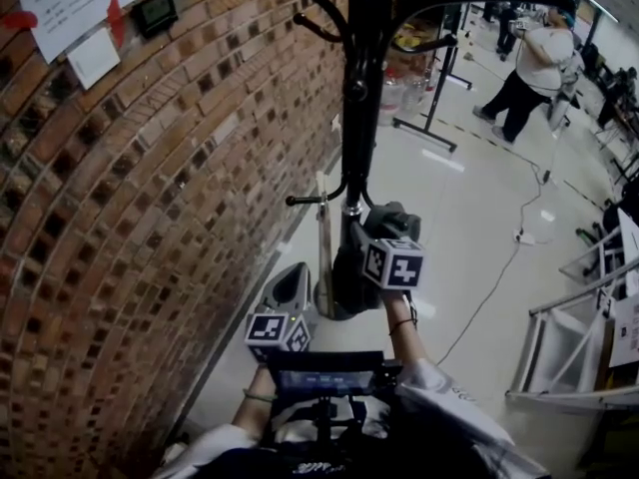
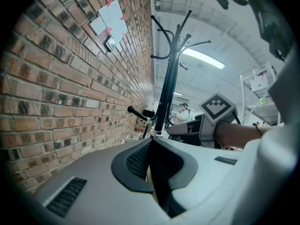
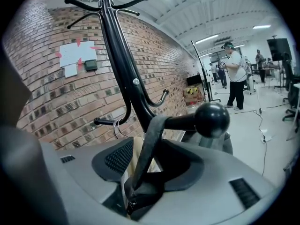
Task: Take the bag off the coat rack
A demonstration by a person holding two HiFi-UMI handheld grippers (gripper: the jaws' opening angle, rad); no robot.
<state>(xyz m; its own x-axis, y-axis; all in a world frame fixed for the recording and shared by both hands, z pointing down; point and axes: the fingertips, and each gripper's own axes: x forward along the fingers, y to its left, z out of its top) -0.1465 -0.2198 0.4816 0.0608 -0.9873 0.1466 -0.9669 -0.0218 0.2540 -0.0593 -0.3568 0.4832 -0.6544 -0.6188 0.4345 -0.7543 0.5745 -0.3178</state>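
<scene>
A black coat rack (image 1: pixel 357 78) stands beside the brick wall. A dark bag (image 1: pixel 347 272) hangs low on it, its grey strap (image 3: pixel 152 142) looped over a ball-tipped hook (image 3: pixel 212 119). My right gripper (image 3: pixel 157 149) is at that hook, its jaws apart. The strap runs down between them and the pads do not press on it. In the head view the right gripper (image 1: pixel 374 223) is right against the bag. My left gripper (image 1: pixel 290 292) hangs lower and to the left, near the wall, shut with nothing in it. Its own view shows the left gripper (image 2: pixel 151 143) aimed up at the pole (image 2: pixel 166 93).
The brick wall (image 1: pixel 150 218) runs close along the left and carries pinned papers (image 1: pixel 75 8). A person (image 1: pixel 534 68) stands far off on the pale floor. A second black stand (image 1: pixel 444 78), a floor cable (image 1: pixel 499 267) and a metal frame (image 1: pixel 574 347) lie to the right.
</scene>
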